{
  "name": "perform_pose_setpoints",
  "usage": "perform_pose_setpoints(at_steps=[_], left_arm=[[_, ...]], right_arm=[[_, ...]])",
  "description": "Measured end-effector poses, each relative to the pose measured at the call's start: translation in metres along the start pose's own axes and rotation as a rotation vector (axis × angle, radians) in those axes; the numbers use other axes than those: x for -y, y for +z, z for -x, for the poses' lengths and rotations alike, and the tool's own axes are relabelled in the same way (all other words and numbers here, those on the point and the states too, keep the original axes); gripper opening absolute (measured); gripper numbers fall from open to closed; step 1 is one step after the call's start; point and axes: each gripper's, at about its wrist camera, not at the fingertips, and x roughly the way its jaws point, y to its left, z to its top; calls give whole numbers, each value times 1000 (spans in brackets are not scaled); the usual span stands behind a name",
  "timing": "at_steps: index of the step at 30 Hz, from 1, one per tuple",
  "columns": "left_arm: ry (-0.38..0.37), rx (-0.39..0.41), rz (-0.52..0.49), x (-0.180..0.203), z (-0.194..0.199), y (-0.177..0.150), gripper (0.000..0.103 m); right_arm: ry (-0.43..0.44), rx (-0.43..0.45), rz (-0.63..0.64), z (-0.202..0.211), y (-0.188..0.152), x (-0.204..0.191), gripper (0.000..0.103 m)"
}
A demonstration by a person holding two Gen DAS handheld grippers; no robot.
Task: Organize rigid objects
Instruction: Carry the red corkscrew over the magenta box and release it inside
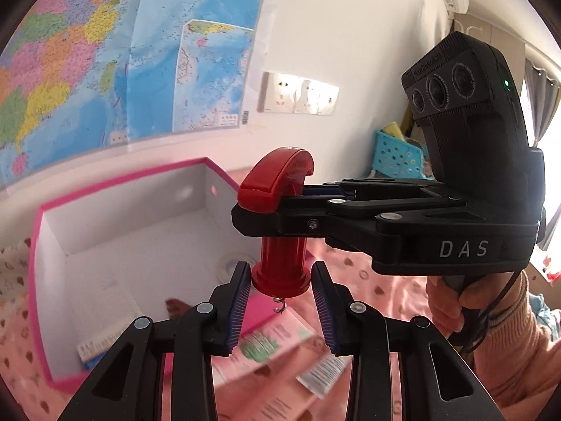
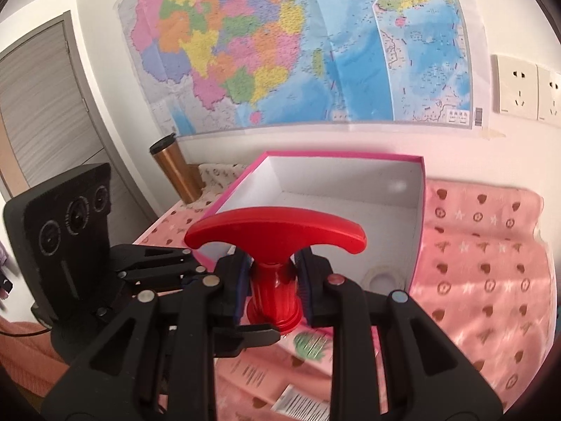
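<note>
While the right gripper [image 2: 274, 282] clamped the red corkscrew [image 2: 275, 245], left jaws flanked its base at twelve o'clock, open; best close squarely before release.

White capital letters "DAS" stood on the side of the black plastic right gripper [image 1: 277, 207], seen from the left wrist view. Small print on the colourful paper wall map [image 2: 280, 52], on the pink leaflets [image 1: 277, 347] and on a barcode label was too blurred to read.
</note>
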Motion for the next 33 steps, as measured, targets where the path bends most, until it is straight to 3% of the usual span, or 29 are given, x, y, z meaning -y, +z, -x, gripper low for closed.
perform_pose_setpoints(at_steps=[12, 25, 28, 30, 33], left_arm=[[15, -64, 69, -41, -41, 27, 35], [33, -207, 167, -71, -93, 20, 35], [29, -231, 197, -77, -98, 15, 36], [51, -233, 199, -79, -98, 13, 36], [68, -227, 196, -80, -94, 11, 38]], right_arm=[[-61, -95, -17, -56, 30, 36, 27], [-135, -253, -91, -112, 16, 71, 28], [-233, -282, -62, -118, 14, 71, 34], [-296, -270, -24, -114, 16, 65, 52], [-312, -227, -25, -100, 17, 63, 54]])
